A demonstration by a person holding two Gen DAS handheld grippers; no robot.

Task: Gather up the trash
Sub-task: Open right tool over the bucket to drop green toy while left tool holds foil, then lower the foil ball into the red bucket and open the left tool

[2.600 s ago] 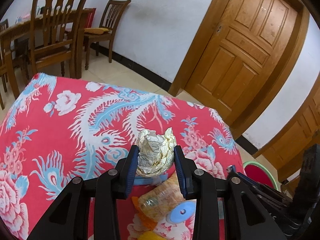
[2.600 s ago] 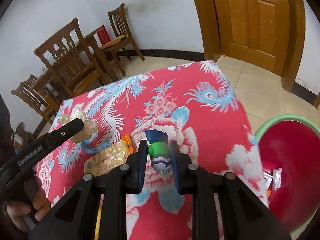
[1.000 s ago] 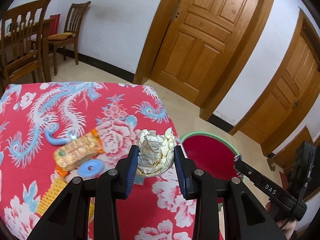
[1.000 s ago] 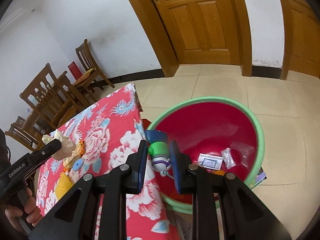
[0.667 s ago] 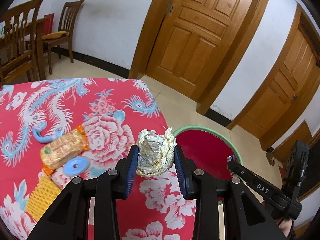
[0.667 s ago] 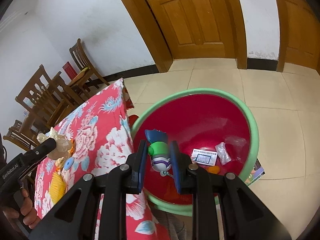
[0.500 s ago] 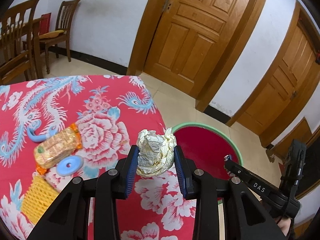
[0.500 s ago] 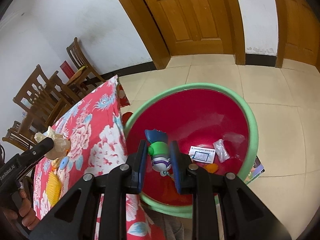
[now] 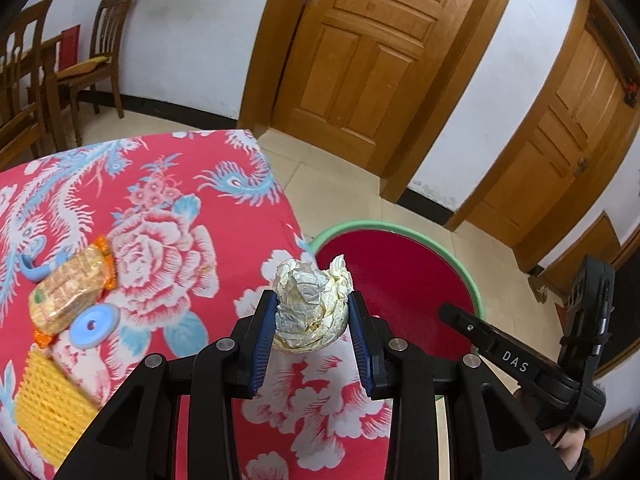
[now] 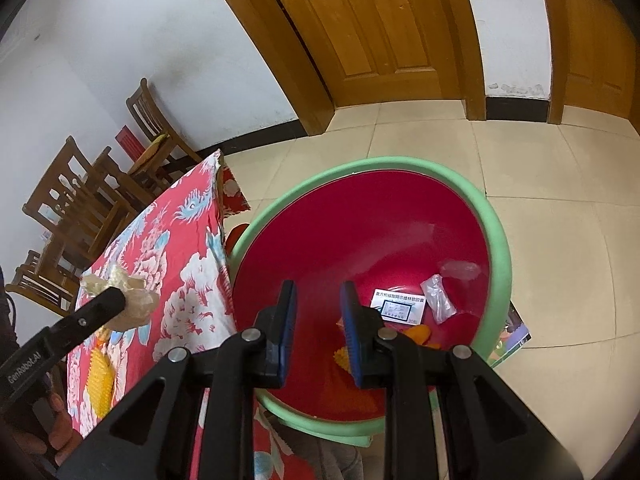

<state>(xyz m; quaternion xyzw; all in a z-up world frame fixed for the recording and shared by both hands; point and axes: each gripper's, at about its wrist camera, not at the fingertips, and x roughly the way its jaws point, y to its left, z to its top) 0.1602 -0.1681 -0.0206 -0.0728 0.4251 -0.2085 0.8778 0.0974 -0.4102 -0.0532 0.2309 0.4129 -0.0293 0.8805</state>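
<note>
The left tool was clenched on a crumpled paper ball above the edge of the red floral desk, beside the green-rimmed red basin on the floor, while the right tool hung released and empty over that basin, which held a few scraps.

"DAS" on the right gripper; "GenRobot.AI" on the left gripper.

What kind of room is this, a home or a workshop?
Most likely a home dining room: wooden dining chairs stand by the wall, panelled wooden doors open off a tiled floor, and a floral tablecloth covers the table beside a red basin.
</note>
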